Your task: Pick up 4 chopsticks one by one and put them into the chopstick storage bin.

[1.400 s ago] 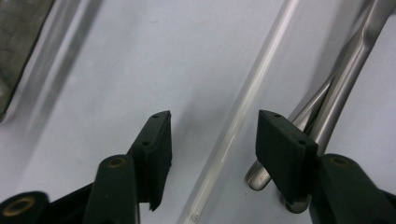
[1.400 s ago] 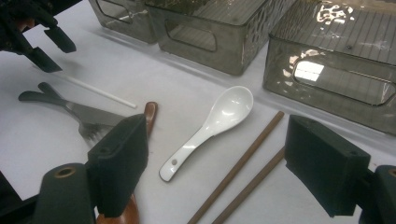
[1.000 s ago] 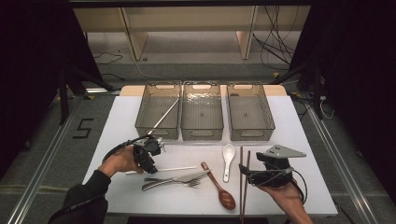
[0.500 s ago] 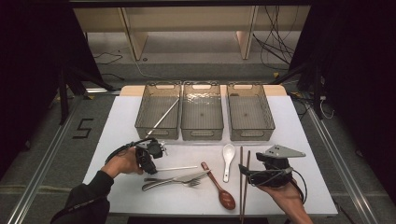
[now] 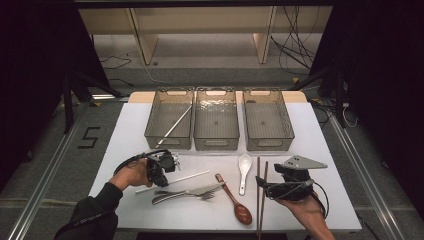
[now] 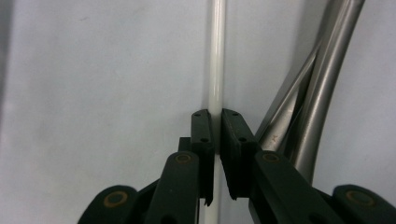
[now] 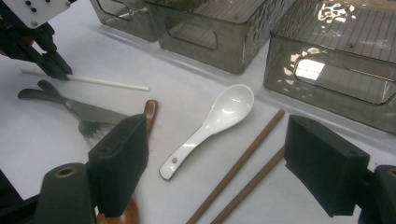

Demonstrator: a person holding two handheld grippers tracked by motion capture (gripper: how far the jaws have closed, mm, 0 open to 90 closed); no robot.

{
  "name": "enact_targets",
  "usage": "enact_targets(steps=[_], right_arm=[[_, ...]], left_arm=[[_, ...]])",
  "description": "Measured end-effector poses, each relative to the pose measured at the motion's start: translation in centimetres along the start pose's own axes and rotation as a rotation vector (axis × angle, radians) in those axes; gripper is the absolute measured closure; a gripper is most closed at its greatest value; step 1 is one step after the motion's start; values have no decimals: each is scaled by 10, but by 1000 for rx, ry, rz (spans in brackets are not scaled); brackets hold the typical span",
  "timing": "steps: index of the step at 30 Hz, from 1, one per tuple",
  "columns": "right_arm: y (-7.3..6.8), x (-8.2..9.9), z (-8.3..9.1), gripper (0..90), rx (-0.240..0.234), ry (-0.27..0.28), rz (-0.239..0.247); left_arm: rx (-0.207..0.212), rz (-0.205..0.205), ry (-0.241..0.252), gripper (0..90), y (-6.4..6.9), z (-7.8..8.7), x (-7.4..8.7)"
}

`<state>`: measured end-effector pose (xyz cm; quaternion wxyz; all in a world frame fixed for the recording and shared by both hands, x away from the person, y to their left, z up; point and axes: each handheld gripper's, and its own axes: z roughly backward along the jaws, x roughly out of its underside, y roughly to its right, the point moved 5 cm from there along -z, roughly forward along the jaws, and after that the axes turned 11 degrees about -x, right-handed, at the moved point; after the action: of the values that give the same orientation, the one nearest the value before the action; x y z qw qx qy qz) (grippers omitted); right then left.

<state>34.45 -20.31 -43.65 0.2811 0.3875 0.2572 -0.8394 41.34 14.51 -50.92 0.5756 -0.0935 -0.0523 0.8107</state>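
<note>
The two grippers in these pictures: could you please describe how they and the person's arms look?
Both are black handheld tools. The left gripper has black fingers with brass-coloured pivot pins. The right gripper has blocky black fingers. In the high view it carries a grey three-cornered plate and a looping black cable. The left forearm wears a dark sleeve.

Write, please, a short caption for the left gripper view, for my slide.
Left tongs shut on a white chopstick lying on the white table, beside steel cutlery handles.
</note>
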Motion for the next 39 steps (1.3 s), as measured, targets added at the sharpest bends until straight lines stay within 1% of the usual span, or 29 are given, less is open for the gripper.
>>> enact_targets(steps=[1, 5, 6, 9, 10, 12, 13, 14, 15, 17, 24, 26, 27, 29, 31, 33, 39], right_arm=[[0, 0, 0, 232, 0, 0, 1], [0, 0, 0, 232, 0, 0, 0], [0, 0, 0, 232, 0, 2, 1], [1, 0, 1, 232, 1, 2, 0], [0, 0, 1, 232, 0, 2, -3], [1, 0, 1, 232, 0, 1, -3], [0, 0, 1, 232, 0, 2, -2], [0, 0, 1, 232, 0, 4, -1], [0, 0, 1, 232, 1, 3, -2], [1, 0, 1, 232, 1, 1, -2], [1, 0, 1, 232, 1, 1, -3], [1, 0, 1, 232, 2, 1, -2], [1, 0, 1, 232, 2, 0, -1], [1, 0, 1, 232, 1, 0, -3], [1, 0, 1, 232, 2, 0, -4], [1, 0, 1, 232, 4, 0, -4], [1, 0, 0, 232, 4, 1, -7]], left_arm=[[1, -11, -3, 834, -1, 0, 0], [-1, 19, 18, 837, -2, 1, 0], [-1, 18, 19, 837, -3, 2, 0], [2, 29, 43, 839, -5, 7, 0], [-2, 31, 50, 840, -6, 9, 0], [1, 59, 91, 840, -8, 18, -1], [1, 57, 99, 840, -10, 23, -1], [-8, 58, 112, 840, -12, 28, -1], [-14, 74, 128, 840, -13, 32, -1], [-24, 91, 150, 840, -15, 37, -2], [-37, 156, 199, 840, -22, 46, -2], [-45, 186, 217, 839, -25, 50, -2], [-56, 194, 226, 839, -28, 51, -2], [-71, 227, 246, 839, -32, 53, -1], [-76, 259, 273, 839, -37, 56, 0], [-80, 280, 292, 839, -41, 59, 1], [-94, 374, 362, 839, -56, 72, 4]])
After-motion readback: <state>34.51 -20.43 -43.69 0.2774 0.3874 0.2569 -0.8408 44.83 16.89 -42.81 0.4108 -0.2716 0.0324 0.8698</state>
